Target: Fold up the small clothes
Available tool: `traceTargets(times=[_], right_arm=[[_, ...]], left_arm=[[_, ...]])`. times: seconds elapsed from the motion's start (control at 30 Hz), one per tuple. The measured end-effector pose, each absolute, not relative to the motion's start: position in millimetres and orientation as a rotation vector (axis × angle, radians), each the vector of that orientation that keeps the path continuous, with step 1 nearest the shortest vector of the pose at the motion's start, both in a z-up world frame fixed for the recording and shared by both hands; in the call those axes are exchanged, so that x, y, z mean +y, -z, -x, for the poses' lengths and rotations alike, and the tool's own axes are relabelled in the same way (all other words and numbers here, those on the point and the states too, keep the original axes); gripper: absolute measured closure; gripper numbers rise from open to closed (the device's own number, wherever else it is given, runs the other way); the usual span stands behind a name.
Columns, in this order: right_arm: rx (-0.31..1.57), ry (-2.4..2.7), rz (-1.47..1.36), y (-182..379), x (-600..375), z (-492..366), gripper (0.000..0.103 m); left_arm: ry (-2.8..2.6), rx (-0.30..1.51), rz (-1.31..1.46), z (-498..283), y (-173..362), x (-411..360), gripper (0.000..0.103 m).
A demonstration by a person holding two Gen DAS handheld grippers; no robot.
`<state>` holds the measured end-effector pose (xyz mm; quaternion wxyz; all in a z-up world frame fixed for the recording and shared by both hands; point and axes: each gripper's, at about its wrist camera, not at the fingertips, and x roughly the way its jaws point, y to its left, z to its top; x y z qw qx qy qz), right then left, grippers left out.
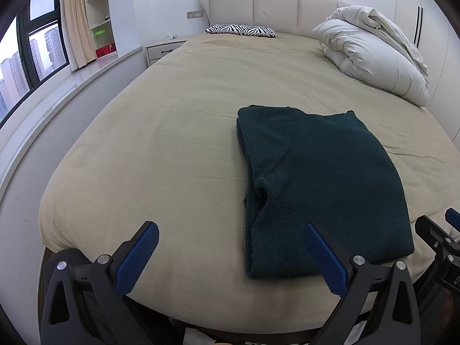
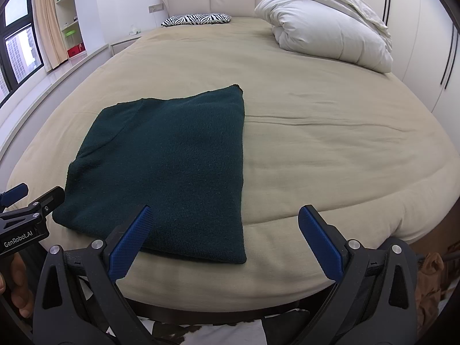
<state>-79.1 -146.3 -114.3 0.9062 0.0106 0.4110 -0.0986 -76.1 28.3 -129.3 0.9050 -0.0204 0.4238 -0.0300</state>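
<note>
Now my left gripper (image 1: 231, 231) and right gripper (image 2: 224, 215) both spread wide, empty, folded green sweater (image 2: 169, 155) flat on the bed (image 2: 316, 149).

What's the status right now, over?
Left gripper open, right gripper open, both empty. Dark green sweater folded flat on bed. Nothing in the way.

Dark green knit sweater (image 2: 161, 155) lies folded flat on the bed (image 2: 316, 149).

White lettering "GenRobot.AI" runs along the black body of the left tongs (image 2: 14, 194), seen at the left edge of the right wrist view. In the left wrist view, the right tongs (image 1: 451, 224) show only a cut-off "D".
</note>
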Motion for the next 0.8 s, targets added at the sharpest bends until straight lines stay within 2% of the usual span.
traceTargets(times=[0.8], right_arm=[[0.856,0.186,-0.040,117.8,-151.1,76.5,0.000]], left_arm=[[0.076,0.891,0.036,73.4,131.2,25.1,0.000]])
